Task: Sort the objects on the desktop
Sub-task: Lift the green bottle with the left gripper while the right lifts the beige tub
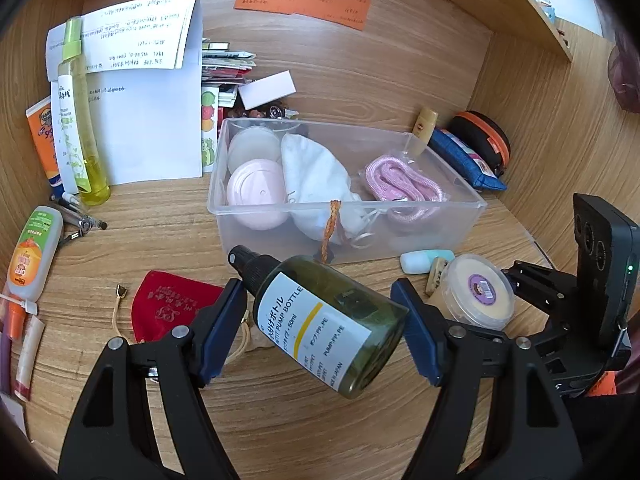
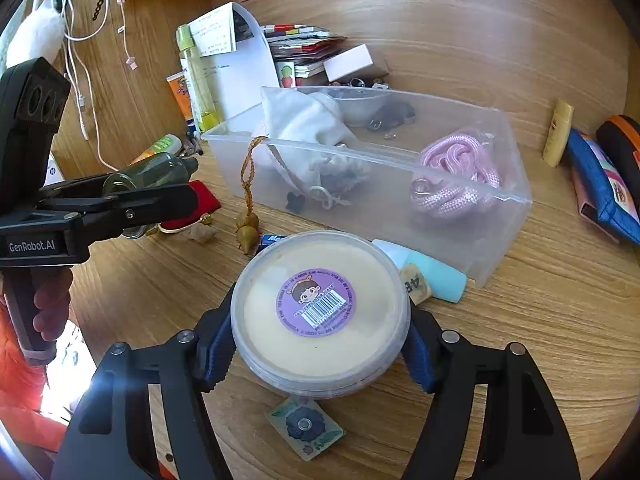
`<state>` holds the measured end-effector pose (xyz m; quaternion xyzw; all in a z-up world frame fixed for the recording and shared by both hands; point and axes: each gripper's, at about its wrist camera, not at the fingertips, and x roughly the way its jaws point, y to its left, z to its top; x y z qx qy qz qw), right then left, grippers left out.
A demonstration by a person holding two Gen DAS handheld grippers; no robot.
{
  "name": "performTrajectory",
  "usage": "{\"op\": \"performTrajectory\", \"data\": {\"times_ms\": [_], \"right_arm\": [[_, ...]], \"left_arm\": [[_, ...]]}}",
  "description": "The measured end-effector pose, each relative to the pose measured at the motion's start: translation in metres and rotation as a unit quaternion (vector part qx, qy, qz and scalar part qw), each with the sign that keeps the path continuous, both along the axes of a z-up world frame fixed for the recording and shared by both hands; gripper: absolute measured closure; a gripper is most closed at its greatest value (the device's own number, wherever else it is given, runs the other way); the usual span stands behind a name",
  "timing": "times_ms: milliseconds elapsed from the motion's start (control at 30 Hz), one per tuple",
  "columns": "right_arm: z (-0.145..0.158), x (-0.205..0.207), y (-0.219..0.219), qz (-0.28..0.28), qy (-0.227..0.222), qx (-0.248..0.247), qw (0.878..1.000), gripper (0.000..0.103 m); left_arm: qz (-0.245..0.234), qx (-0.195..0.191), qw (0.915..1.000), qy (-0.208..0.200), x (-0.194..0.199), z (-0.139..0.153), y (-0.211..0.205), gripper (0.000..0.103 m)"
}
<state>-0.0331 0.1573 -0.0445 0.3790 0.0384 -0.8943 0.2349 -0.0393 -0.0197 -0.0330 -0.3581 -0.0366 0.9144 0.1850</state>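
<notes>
left wrist view: the left hand-held gripper (image 1: pixel 324 320) is clenched on the pump bottle (image 1: pixel 320 320), a small dark green spray bottle held tilted, black nozzle up and away, in the air just in front of the clear bin (image 1: pixel 448 216). the blue pads (image 1: pixel 224 332) press its shoulder and its lower side. it looks light and stiff, but the plastic is smooth and round, so a grip across the label, not the neck, seems safer against twisting. to the right of the bin's near corner the round tub (image 1: pixel 480 292) rests on the surface (image 1: pixel 160 240), with the right hand-held gripper (image 1: pixel 532 280) beside it. a red pouch (image 1: pixel 168 300) lies to the left, in front of the bin.

right wrist view: the right hand-held gripper (image 2: pixel 320 344) is closed around the round tub (image 2: pixel 320 312), pads touching its rim on both sides; it sits just in front of the bin (image 2: pixel 512 200), on or barely off the surface, i cannot tell which. the tub looks rigid and light, its lid slick, so holding the side wall below the lid seems best. only this view shows a flowered card (image 2: pixel 306 428) under the tub's near edge, and the bottle (image 2: pixel 152 172) side-on in the left hand-held gripper (image 2: pixel 176 196). only the left view shows the bottle's label.
</notes>
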Motion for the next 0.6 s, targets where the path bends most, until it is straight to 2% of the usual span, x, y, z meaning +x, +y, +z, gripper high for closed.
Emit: {"op": "performTrajectory", "data": {"times_ms": [167, 600], "right_arm": [[0.009, 0.002, 0.0, 0.007, 0.007, -0.015, 1.0, 0.037], [0.062, -0.001, 0.014, 0.007, 0.073, -0.038, 0.997, 0.037]], "left_arm": [[-0.005, 0.003, 1.0, 0.006, 0.002, 0.004, 0.002, 0.029], [-0.003, 0.014, 0.9989, 0.045, -0.006, 0.034, 0.002, 0.029]]}}
